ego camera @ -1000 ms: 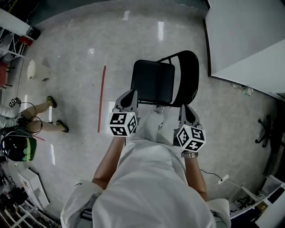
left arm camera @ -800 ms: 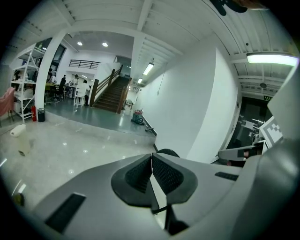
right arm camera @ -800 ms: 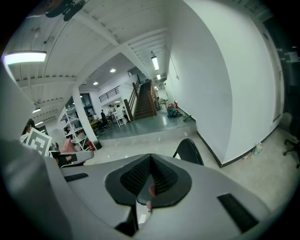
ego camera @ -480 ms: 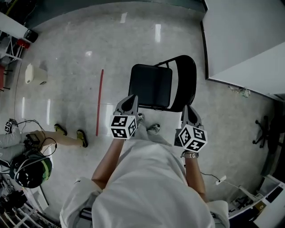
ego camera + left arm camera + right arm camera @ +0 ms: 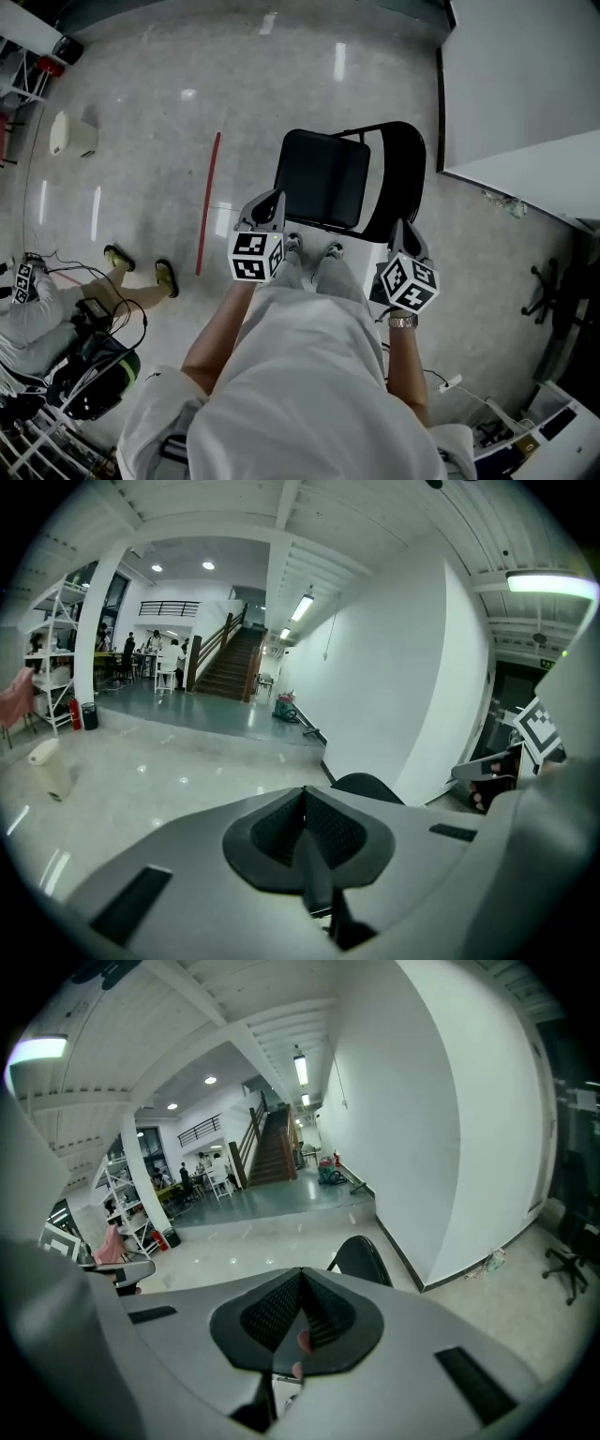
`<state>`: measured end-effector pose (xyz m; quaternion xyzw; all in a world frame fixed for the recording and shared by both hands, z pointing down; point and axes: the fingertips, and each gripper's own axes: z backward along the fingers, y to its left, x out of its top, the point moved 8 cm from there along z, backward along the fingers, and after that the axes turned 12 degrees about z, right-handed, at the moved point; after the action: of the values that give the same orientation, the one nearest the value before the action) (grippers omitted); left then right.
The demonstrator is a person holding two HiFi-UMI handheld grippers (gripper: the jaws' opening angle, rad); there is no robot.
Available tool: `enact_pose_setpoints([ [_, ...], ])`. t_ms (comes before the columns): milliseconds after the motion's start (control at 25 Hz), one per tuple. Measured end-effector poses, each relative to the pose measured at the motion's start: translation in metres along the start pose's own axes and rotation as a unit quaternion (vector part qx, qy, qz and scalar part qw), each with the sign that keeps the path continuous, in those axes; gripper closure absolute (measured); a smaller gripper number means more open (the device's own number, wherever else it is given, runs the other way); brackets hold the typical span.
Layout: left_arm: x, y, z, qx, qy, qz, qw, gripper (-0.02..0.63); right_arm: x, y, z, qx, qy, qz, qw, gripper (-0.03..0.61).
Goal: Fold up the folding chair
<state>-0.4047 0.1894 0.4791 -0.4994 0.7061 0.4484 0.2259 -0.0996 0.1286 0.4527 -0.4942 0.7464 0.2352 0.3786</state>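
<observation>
The person is standing at the front edge of the chair [image 5: 323, 178], which is still sitting fully unfolded on the floor, its seat flat and its backrest [image 5: 401, 173] on the far side near the white wall [image 5: 525, 84]. Over the last second both hands have been easing forward and down toward it. The shoes [image 5: 292, 244] are now showing just beside the seat's front edge. The left gripper [image 5: 274, 198] is hovering by the seat's front left corner, and the right gripper [image 5: 402, 226] is hovering near the lower right end of the backrest. From above, it is not clear whether either one is touching the chair. Both grippers are keeping their jaws pressed together with nothing between them, and each gripper view is showing only the backrest's top ahead. So the approach is closing, but no hold is yet made. Folding is probably still waiting on the jaws opening and taking the frame or seat edge.
</observation>
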Motion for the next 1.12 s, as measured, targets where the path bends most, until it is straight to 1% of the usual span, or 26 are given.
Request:
enact_pose_setpoints([
  [160,0.0,0.001,-0.018,0.027,0.017,-0.004,0.9995,0.603,0.0,-0.017,-0.025,0.015,0.027,-0.007,1.0,0.574],
  [320,-0.009,-0.019,-0.033,0.039,0.019,0.009,0.999,0.603,-0.003,-0.041,-0.042,0.034,0.044,-0.008,0.998,0.575],
  [440,-0.022,-0.042,-0.04,0.047,0.021,0.019,0.9985,0.603,-0.008,-0.063,-0.047,0.053,0.043,-0.01,0.998,0.574],
  [560,-0.038,-0.069,-0.043,0.046,0.013,0.037,0.9982,0.603,-0.018,-0.093,-0.044,0.079,0.038,-0.002,0.996,0.574],
  [680,-0.059,-0.092,-0.046,0.057,0.018,0.033,0.9977,0.603,-0.033,-0.13,-0.047,0.078,0.054,0.014,0.995,0.574],
  [760,-0.075,-0.094,-0.05,0.056,0.04,0.034,0.997,0.601,-0.044,-0.144,-0.055,0.073,0.08,0.023,0.994,0.574],
  [840,-0.087,-0.078,-0.062,0.046,0.068,0.042,0.9957,0.601,-0.048,-0.143,-0.074,0.067,0.103,0.038,0.992,0.574],
  [1000,-0.089,-0.003,-0.105,0.04,0.117,0.06,0.9905,0.601,-0.039,-0.109,-0.14,0.04,0.143,0.072,0.986,0.564],
  [1080,-0.09,0.024,-0.128,0.034,0.137,0.073,0.9874,0.596,-0.036,-0.104,-0.167,0.027,0.167,0.08,0.982,0.453],
  [1120,-0.091,0.033,-0.139,0.031,0.146,0.077,0.9858,0.571,-0.037,-0.106,-0.176,0.016,0.179,0.083,0.98,0.418],
])
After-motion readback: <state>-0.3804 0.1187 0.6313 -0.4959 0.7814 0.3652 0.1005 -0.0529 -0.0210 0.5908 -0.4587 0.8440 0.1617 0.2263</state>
